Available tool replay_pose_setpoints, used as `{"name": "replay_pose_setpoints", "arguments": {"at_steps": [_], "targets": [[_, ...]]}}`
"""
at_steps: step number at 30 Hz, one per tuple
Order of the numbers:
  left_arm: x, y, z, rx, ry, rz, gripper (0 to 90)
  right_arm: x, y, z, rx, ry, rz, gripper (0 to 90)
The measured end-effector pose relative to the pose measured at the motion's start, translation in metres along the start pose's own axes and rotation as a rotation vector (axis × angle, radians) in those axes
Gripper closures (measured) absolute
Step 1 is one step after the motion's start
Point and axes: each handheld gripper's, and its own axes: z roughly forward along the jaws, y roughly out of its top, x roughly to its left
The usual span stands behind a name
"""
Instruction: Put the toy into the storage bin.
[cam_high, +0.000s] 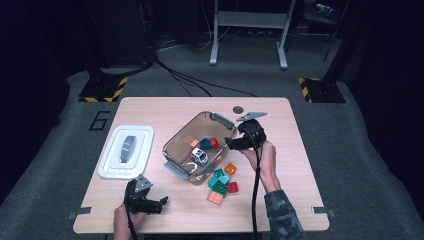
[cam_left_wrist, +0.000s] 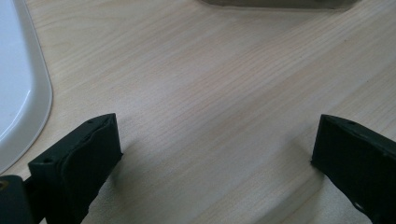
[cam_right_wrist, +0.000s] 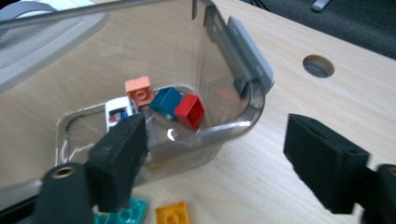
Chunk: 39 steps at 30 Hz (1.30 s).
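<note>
Bricks (cam_high: 223, 181) still on the table form a loose cluster of orange, teal, green, red and pink pieces just off the near right corner of the clear container (cam_high: 175, 145). Your right gripper (cam_high: 232, 141) hangs over the container's right wall, so the cluster lies just on the near side of its jaws, toward you; in the right gripper view an orange brick (cam_right_wrist: 172, 214) and a teal brick (cam_right_wrist: 122, 215) sit at the bottom edge, below and behind the jaw tips. Those jaws stand apart with nothing between them, one on each side of the container's rounded far corner. The coming move, as judged from this layout, turns on drawing that gripper back toward you and down onto the cluster. Your left gripper (cam_high: 161, 203) rests low over bare wood near the table's near left edge, jaws wide apart and empty, well apart from the bricks; the right hand (cam_high: 262, 156) is plainly the nearer.

Contents of the container: a white toy car (cam_high: 199, 155), a pink brick (cam_right_wrist: 139, 89), a blue brick (cam_right_wrist: 165, 101) and a red brick (cam_right_wrist: 190, 110), grouped toward the far end. The white lid (cam_high: 126, 151) lies flat on the table to the container's left, off the box.
</note>
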Motion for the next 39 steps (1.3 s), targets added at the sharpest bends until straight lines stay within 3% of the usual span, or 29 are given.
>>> {"name": "replay_pose_setpoints", "arguments": {"at_steps": [5, 11, 16, 19, 23, 29, 33, 39], "targets": [[0.000, 0.000, 0.000, -0.001, 0.003, 0.000, 0.9, 0.006, -0.021, -0.003, -0.006, 0.027, -0.019, 13.7], [0.000, 0.000, 0.000, -0.001, 0.002, 0.001, 0.9, 0.018, -0.056, 0.003, 0.049, 0.071, -0.026, 6.8], [0.000, 0.000, 0.000, -0.001, 0.003, 0.000, 0.9, 0.026, -0.086, 0.010, 0.097, 0.065, -0.032, 3.2], [0.000, 0.000, 0.000, -0.001, 0.002, 0.000, 0.9, 0.028, -0.103, 0.014, 0.117, 0.076, 0.006, 1.4], [0.000, 0.000, 0.000, -0.001, 0.005, 0.002, 0.9, 0.030, -0.123, 0.019, 0.137, 0.062, 0.006, 2.0], [0.000, 0.000, 0.000, -0.001, 0.005, 0.002, 0.9, 0.030, -0.135, 0.024, 0.151, 0.063, 0.044, 4.8], [0.000, 0.000, 0.000, 0.000, 0.005, -0.001, 0.9, 0.029, -0.137, 0.025, 0.152, 0.045, 0.037, 7.4], [0.000, 0.000, 0.000, 0.000, 0.005, -0.001, 0.9, 0.015, -0.140, 0.021, 0.145, 0.025, 0.068, 9.6]]}}
